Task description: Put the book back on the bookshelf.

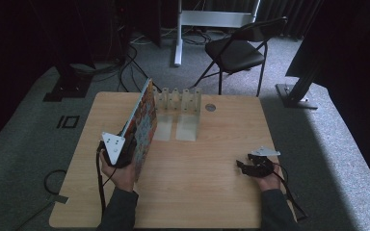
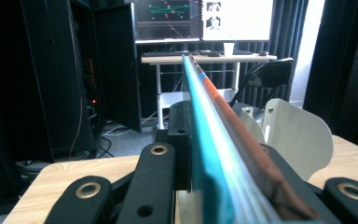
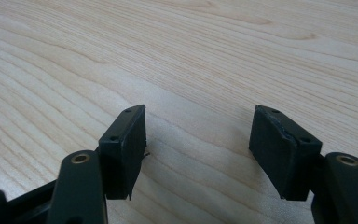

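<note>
A thin book with a colourful cover (image 1: 144,120) stands upright on edge on the left half of the wooden table (image 1: 197,187), slanting toward the far side. My left gripper (image 1: 131,144) is shut on the book's near end. In the left gripper view the book's teal and brown edges (image 2: 205,107) run away between the two black jaws of the left gripper (image 2: 219,140). A white slotted book rack (image 1: 178,103) stands at the table's far edge, just right of the book's far end; one of its dividers (image 2: 293,135) is visible. My right gripper (image 1: 241,166) rests low at the right, open, with only bare wood between the jaws (image 3: 198,140).
A round grommet (image 1: 210,108) sits in the tabletop right of the rack. Beyond the table stand a black folding chair (image 1: 236,48) and a desk with monitors (image 2: 205,18). Cables lie on the carpet at the left (image 1: 53,180).
</note>
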`<state>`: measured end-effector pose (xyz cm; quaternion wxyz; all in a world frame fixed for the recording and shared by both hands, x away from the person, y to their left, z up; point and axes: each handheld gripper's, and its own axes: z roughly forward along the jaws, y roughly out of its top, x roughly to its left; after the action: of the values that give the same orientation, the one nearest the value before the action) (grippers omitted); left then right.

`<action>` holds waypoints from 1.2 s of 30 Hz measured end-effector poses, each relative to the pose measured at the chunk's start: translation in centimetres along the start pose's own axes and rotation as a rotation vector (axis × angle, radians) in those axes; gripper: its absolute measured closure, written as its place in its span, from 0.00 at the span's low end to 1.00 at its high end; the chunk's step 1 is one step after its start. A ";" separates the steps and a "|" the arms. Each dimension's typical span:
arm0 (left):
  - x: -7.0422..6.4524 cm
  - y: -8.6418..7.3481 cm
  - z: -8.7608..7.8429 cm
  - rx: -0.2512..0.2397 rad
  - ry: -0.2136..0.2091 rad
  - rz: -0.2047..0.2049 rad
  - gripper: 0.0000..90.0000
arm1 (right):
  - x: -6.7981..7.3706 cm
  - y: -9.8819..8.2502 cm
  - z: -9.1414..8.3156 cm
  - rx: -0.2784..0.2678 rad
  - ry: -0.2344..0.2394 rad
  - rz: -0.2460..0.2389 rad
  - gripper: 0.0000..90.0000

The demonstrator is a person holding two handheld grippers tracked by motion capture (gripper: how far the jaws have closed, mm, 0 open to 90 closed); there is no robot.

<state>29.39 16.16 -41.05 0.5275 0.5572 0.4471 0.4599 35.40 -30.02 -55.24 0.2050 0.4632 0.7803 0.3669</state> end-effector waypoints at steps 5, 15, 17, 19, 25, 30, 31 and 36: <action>-0.3 -0.1 0.1 -0.004 0.020 0.005 0.89 | 0.0 0.0 0.0 0.000 0.001 0.001 0.40; -0.3 -0.2 0.2 -0.009 0.039 -0.013 0.89 | 0.0 0.0 0.0 0.000 0.000 0.000 0.40; -0.3 -0.3 0.3 -0.010 0.044 -0.017 0.89 | 0.0 0.0 0.0 0.000 0.000 0.000 0.40; -0.2 -0.3 0.3 -0.011 0.047 -0.023 0.89 | 0.0 0.0 0.0 0.000 0.001 0.001 0.40; -0.3 -0.3 0.7 -0.012 0.050 -0.015 0.89 | 0.0 0.0 0.0 0.000 0.000 0.000 0.40; -0.6 -0.3 0.9 -0.013 0.053 -0.001 0.89 | 0.0 0.0 0.0 0.000 0.001 0.000 0.40; -0.7 -0.3 1.0 -0.013 0.053 0.003 0.89 | 0.0 0.0 0.0 0.000 0.001 0.001 0.40; -1.0 -0.3 1.3 -0.016 0.061 0.009 0.89 | 0.0 0.0 0.0 0.000 0.001 0.001 0.40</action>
<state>30.53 14.99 -41.45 0.5162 0.5405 0.4567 0.4825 35.40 -30.03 -55.24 0.2046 0.4633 0.7802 0.3671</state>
